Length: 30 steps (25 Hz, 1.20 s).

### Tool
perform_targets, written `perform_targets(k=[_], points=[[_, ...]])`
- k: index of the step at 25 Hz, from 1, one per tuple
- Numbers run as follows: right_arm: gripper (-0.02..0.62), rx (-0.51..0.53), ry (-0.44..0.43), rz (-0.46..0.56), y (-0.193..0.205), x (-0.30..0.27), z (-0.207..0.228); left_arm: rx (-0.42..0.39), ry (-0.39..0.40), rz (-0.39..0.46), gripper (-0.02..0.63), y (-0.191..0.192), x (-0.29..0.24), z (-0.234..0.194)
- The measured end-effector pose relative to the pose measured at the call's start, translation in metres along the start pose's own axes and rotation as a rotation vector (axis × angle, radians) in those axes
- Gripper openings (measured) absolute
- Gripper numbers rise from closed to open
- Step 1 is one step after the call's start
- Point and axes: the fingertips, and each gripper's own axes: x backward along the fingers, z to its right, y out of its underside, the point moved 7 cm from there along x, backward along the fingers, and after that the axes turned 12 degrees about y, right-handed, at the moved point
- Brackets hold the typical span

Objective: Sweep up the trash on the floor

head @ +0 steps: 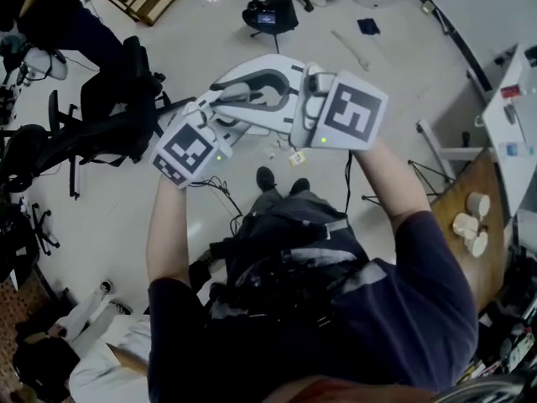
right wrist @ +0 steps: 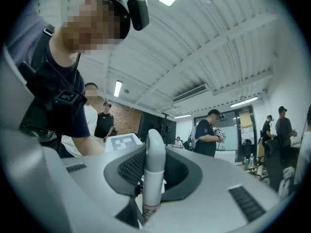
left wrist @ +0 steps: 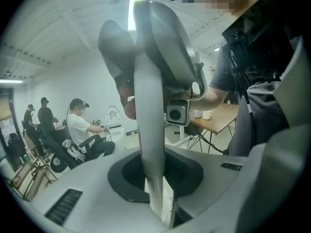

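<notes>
Trash on floor beneath right tongs

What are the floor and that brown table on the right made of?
Floor: pale, smooth and seamless with a slight sheen. It may be polished concrete or vinyl; the look leaves that open. Table: warm brown, matte top, which looks like wood or wood veneer.

– What is the grey pole in the left gripper?
– Can't tell. Its low end is hidden between the jaws.
– And those little bits on the floor?
– Too small to tell what they are.
</notes>
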Motion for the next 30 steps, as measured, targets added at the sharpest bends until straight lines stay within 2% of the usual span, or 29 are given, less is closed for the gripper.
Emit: perform_targets(k=[3, 5, 9, 17, 21, 24, 26, 30], points=[[0.102, -0.020, -0.026, -0.001, 0.011, 0.014, -0.008, 0.037, 0.001, 0.003, 0.044, 0.006, -0.011, 0.015], [0.130, -0.057, -0.040, 0.002, 0.018, 0.021, -0.010, 0.066, 0.000, 0.015, 0.044, 0.010, -0.012, 0.021], [0.126, -0.060, -0.050, -0.024, 0.031, 0.020, -0.011, 0.106, 0.000, 0.007, 0.043, 0.020, -0.017, 0.024], [0.123, -0.147, 0.122, -0.104, 0.075, 0.013, -0.040, 0.161, -0.003, 0.050, 0.051, 0.070, -0.029, 0.044], [0.123, -0.177, 0.236, -0.122, 0.093, 0.007, -0.050, 0.166, -0.101, 0.075, 0.104, 0.095, -0.025, 0.052], [0.123, -0.181, 0.284, -0.146, 0.105, -0.006, -0.063, 0.151, -0.128, 0.091, 0.102, 0.115, -0.022, 0.061], [0.123, -0.173, 0.298, -0.160, 0.115, -0.021, -0.074, 0.170, -0.118, 0.113, 0.062, 0.132, -0.012, 0.064], [0.123, -0.191, 0.374, -0.205, 0.135, -0.045, -0.098, 0.233, -0.065, 0.159, 0.051, 0.167, 0.006, 0.071]])
